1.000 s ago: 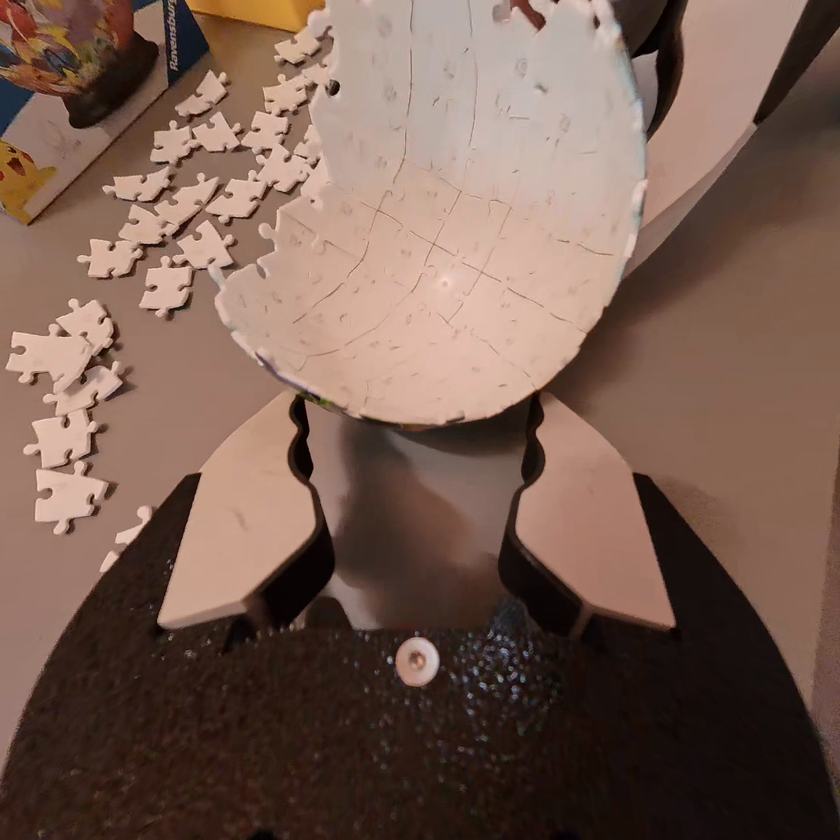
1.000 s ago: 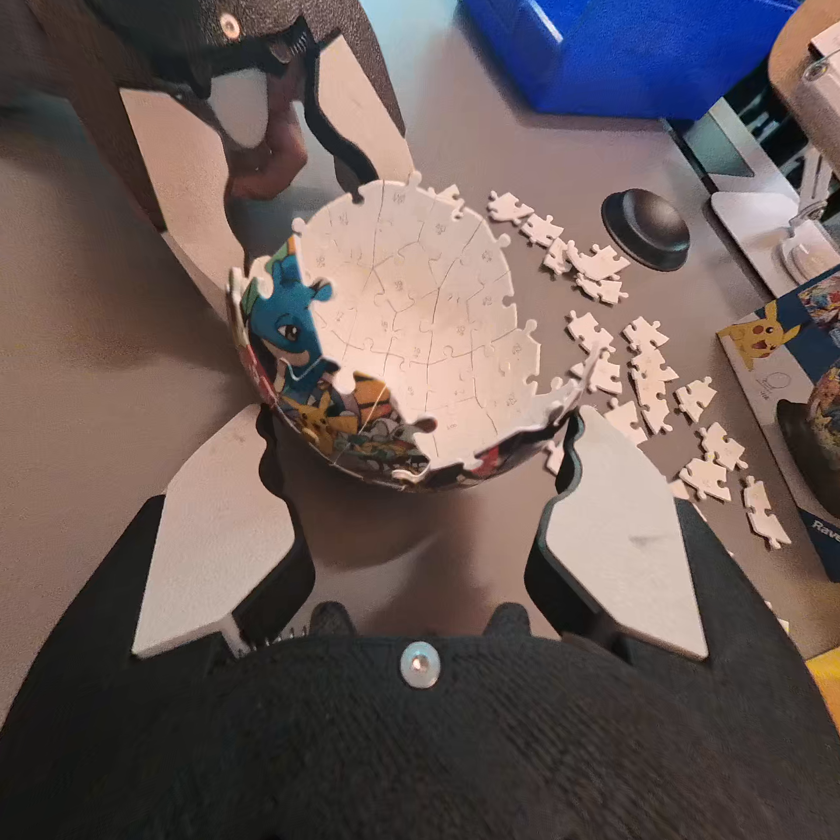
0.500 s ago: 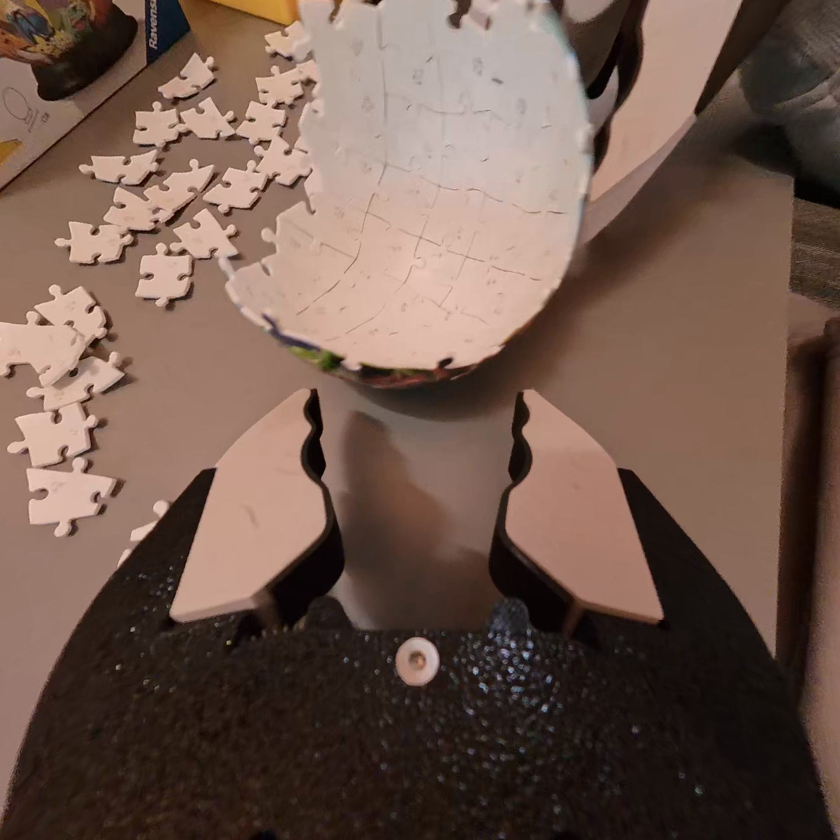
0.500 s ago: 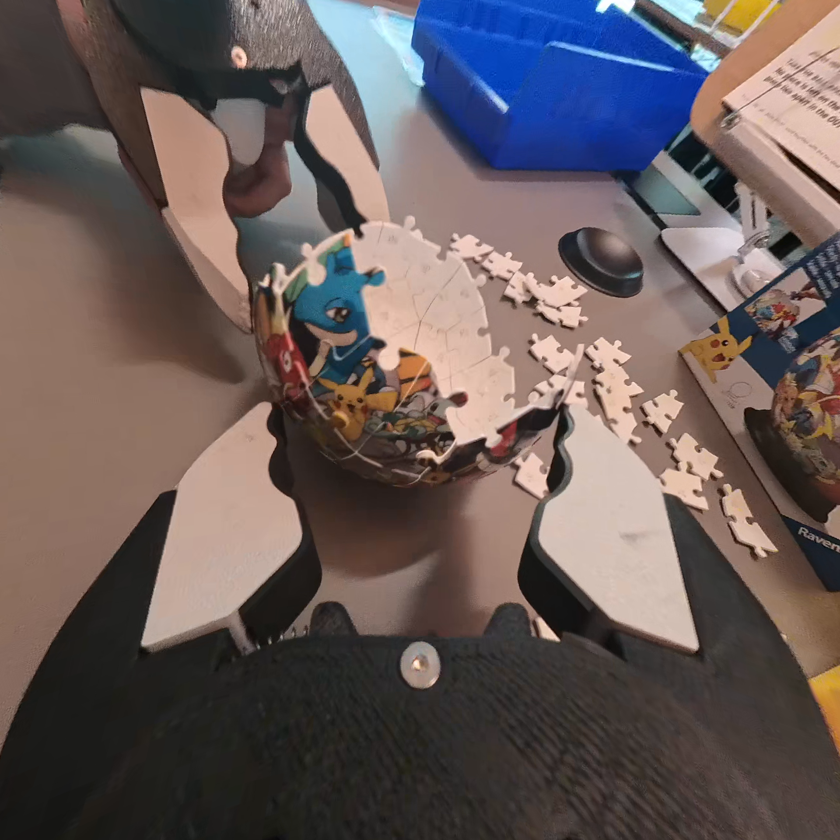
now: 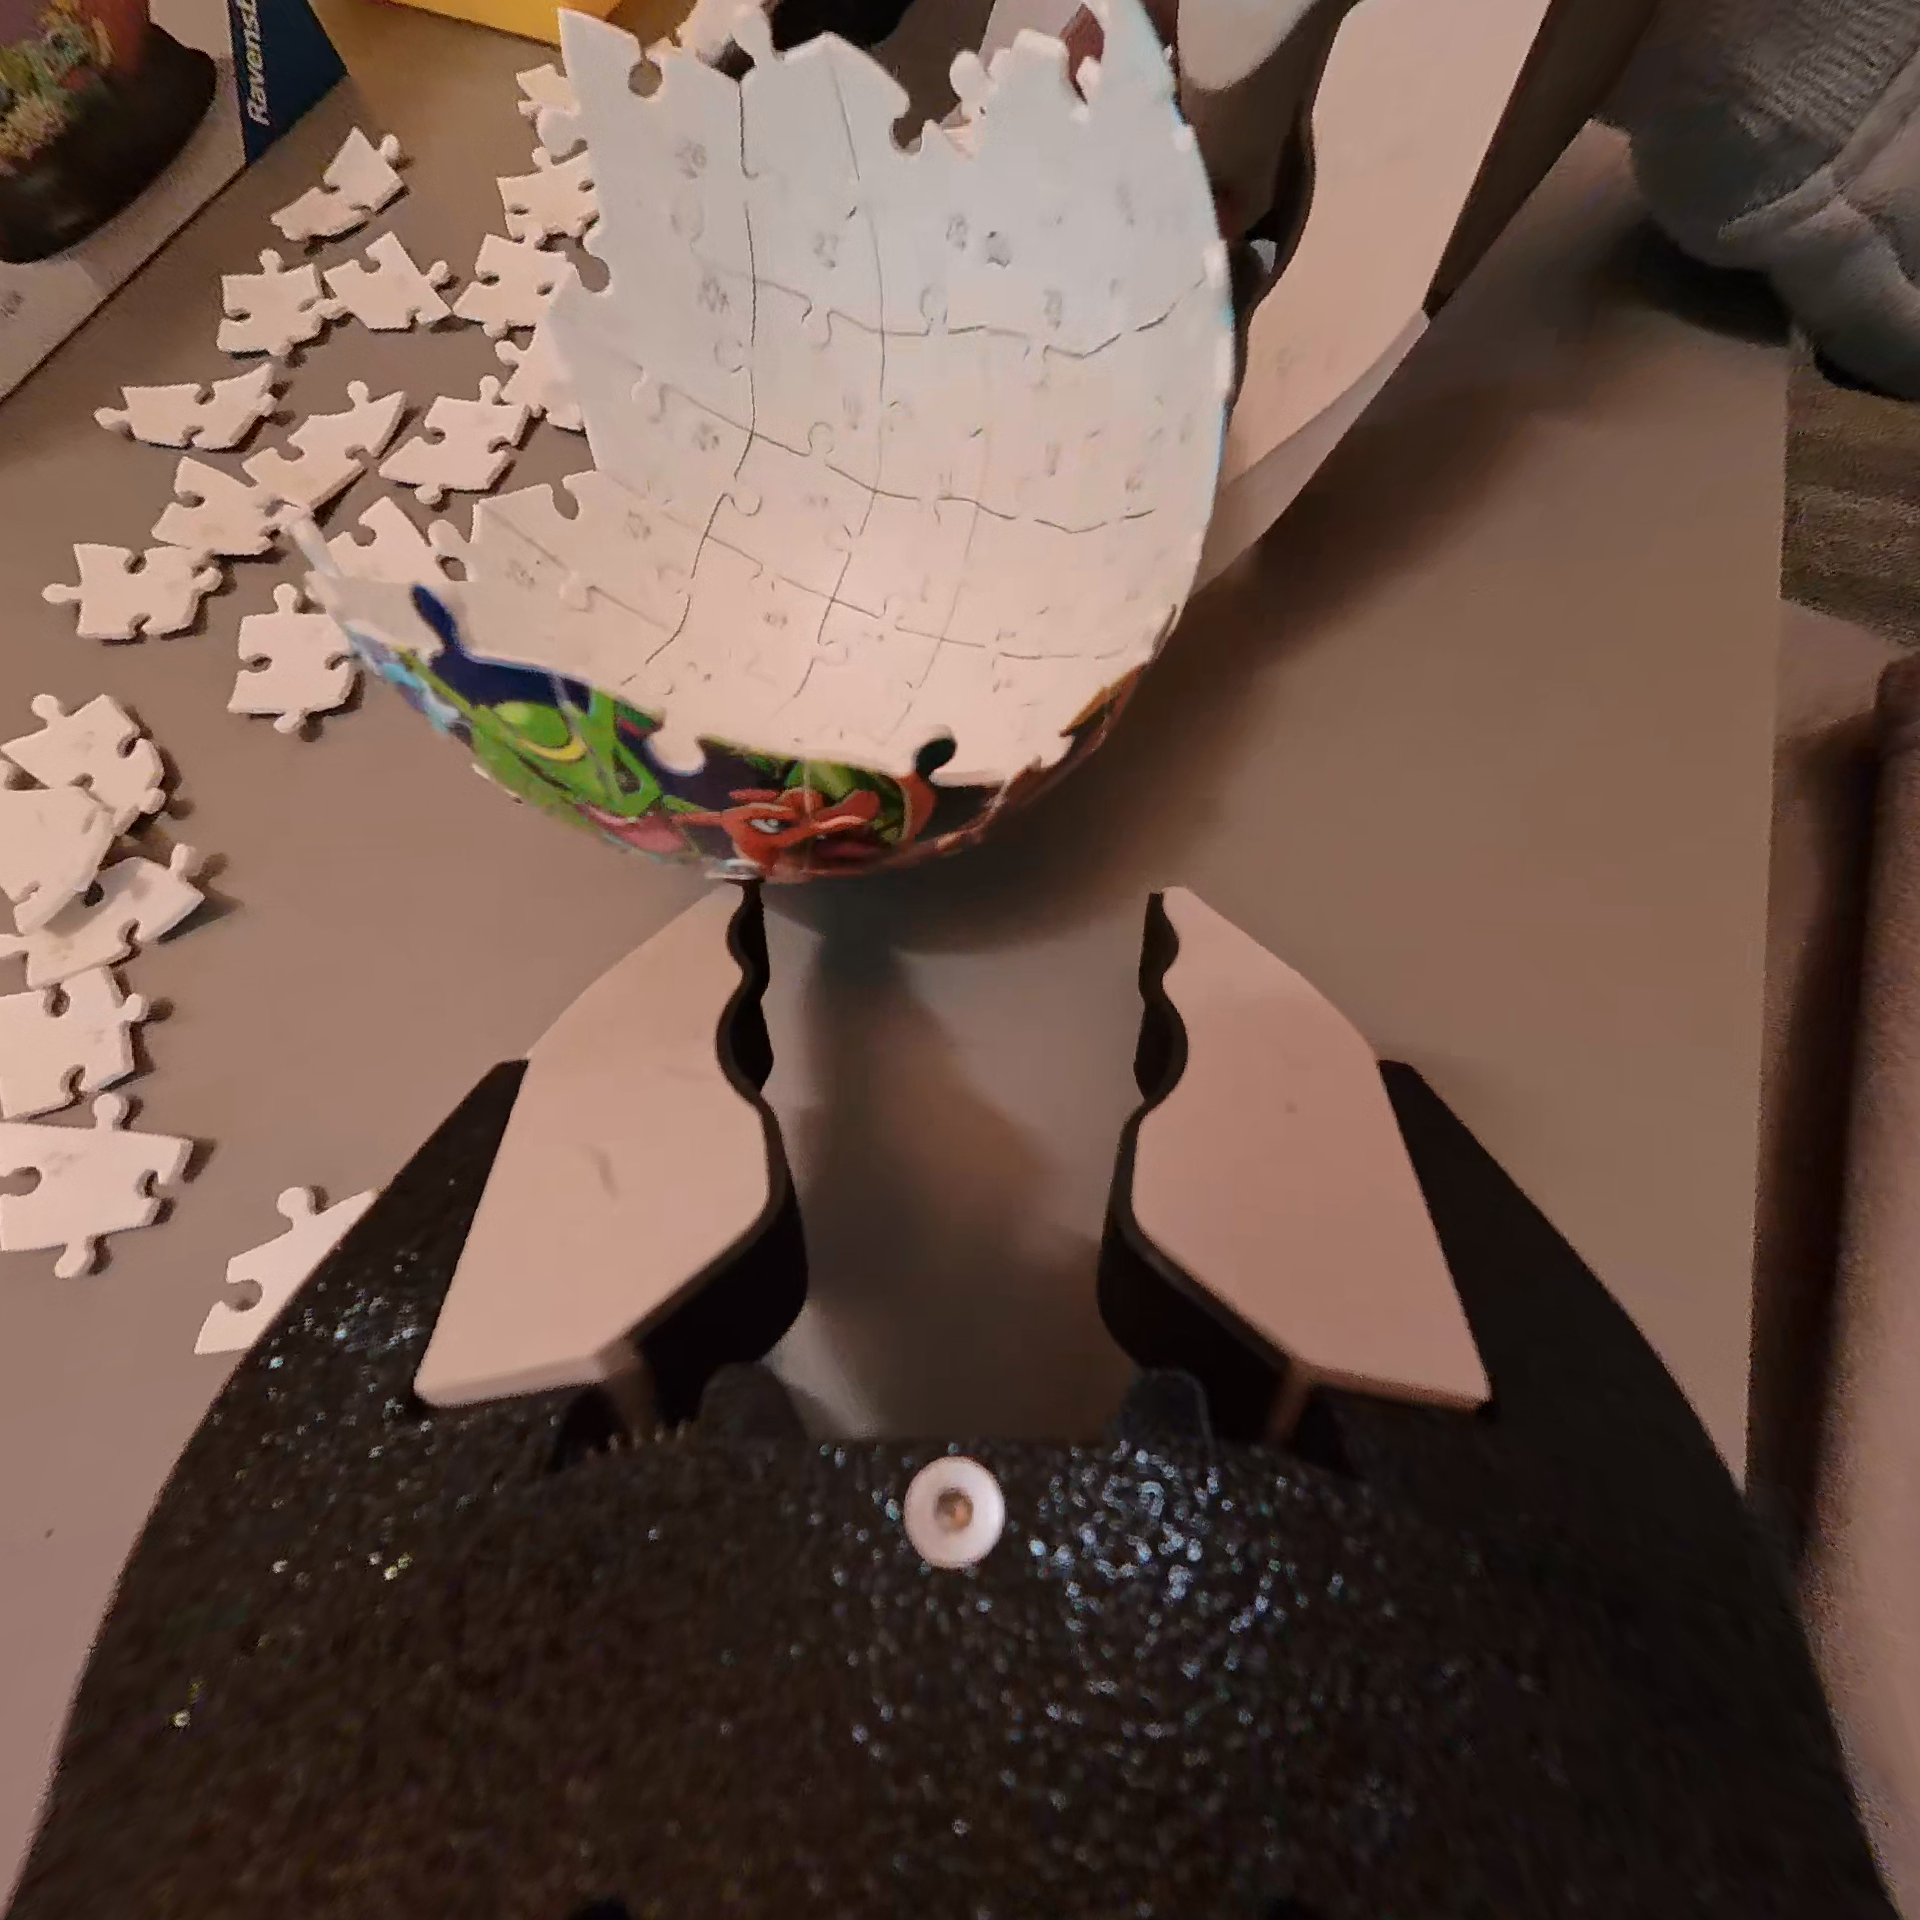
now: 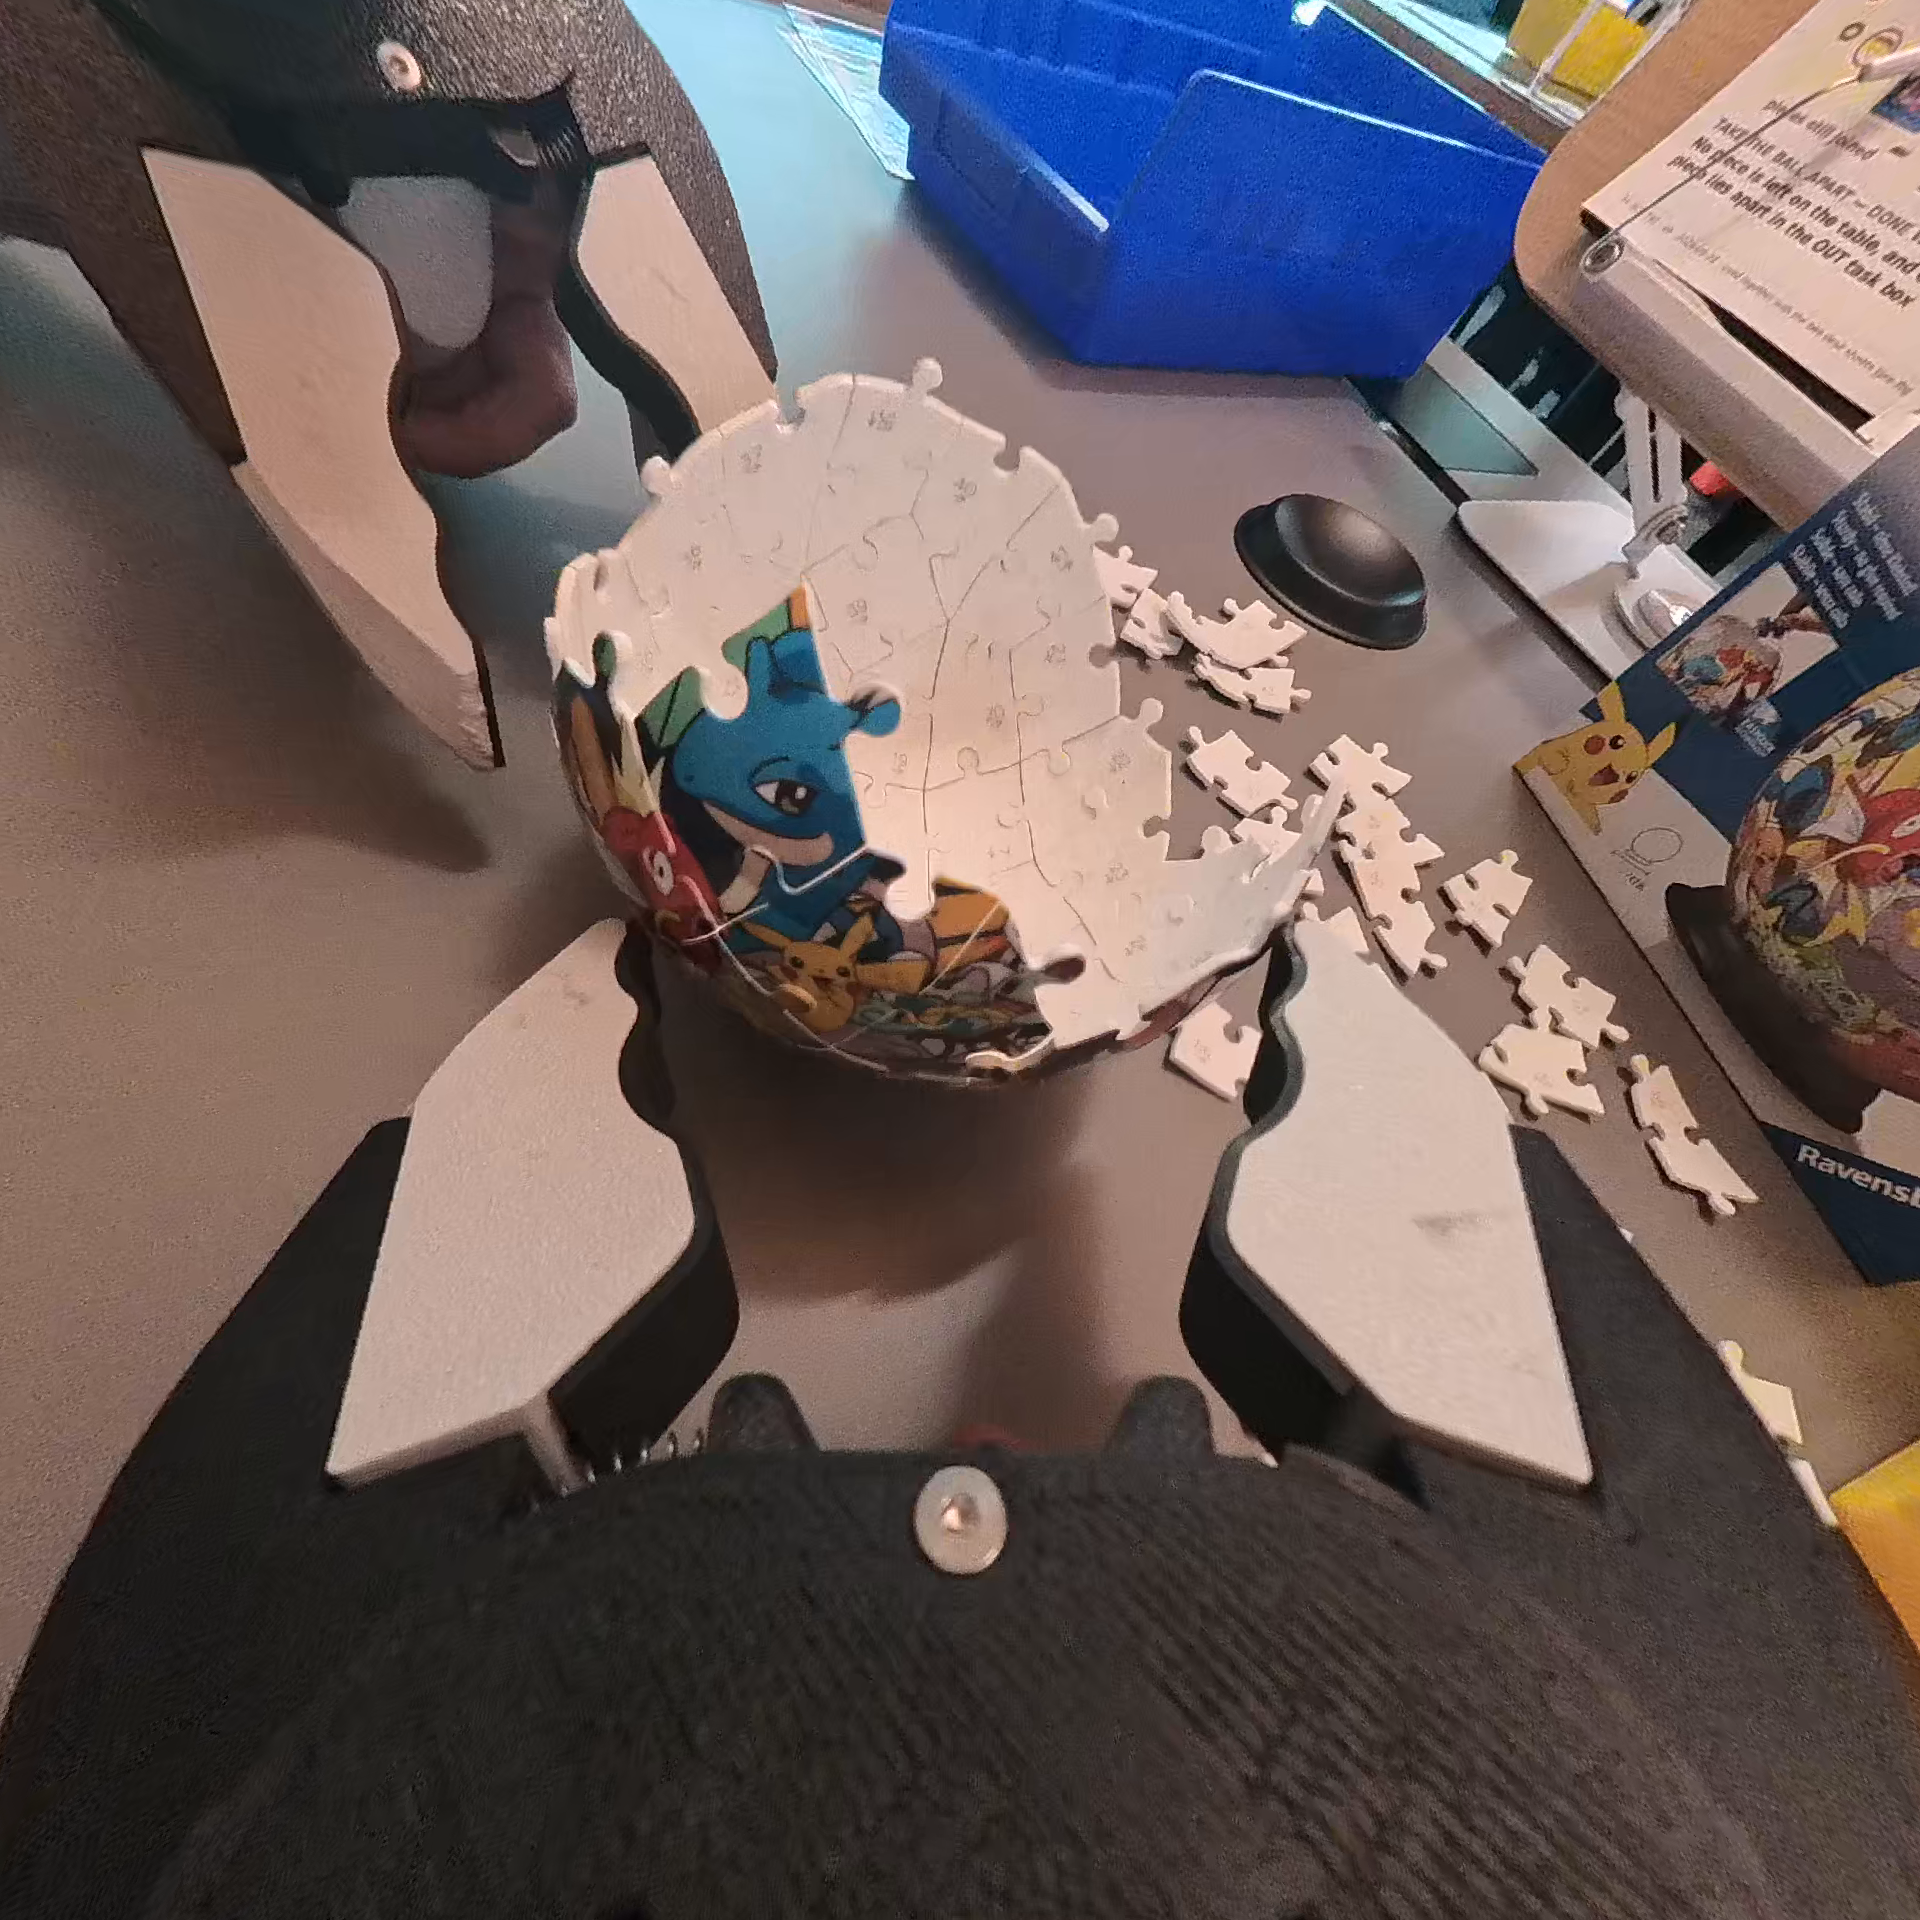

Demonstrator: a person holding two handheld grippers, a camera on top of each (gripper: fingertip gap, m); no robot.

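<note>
A half-taken-apart puzzle ball shell (image 6: 966, 665), white inside and printed with cartoon figures outside, rests tilted on the grey table (image 6: 208, 935). My right gripper (image 6: 956, 945) is open, its two tips either side of the shell's near lower edge; the right fingertip (image 6: 1294, 951) touches the jagged rim. My left gripper (image 5: 954, 914) is open and empty on the shell's (image 5: 894, 416) far side, its left fingertip (image 5: 740, 914) just under the printed bottom. Its fingers (image 6: 312, 468) show in the right wrist view behind the shell. The right gripper's finger (image 5: 1340, 312) shows behind the shell in the left wrist view.
Several loose white puzzle pieces (image 6: 1382, 852) lie beside the shell, also seen in the left wrist view (image 5: 312, 447). A puzzle box (image 6: 1766, 831), a black dome stand (image 6: 1330, 571), a blue bin (image 6: 1195, 187) and a clipped paper sheet (image 6: 1766, 187) stand beyond. The table edge (image 5: 1766, 935) is close.
The shell has tipped more upright, showing more of its printed outside. My left gripper has drawn back from it and its jaws have narrowed a little. The right gripper has risen slightly.
</note>
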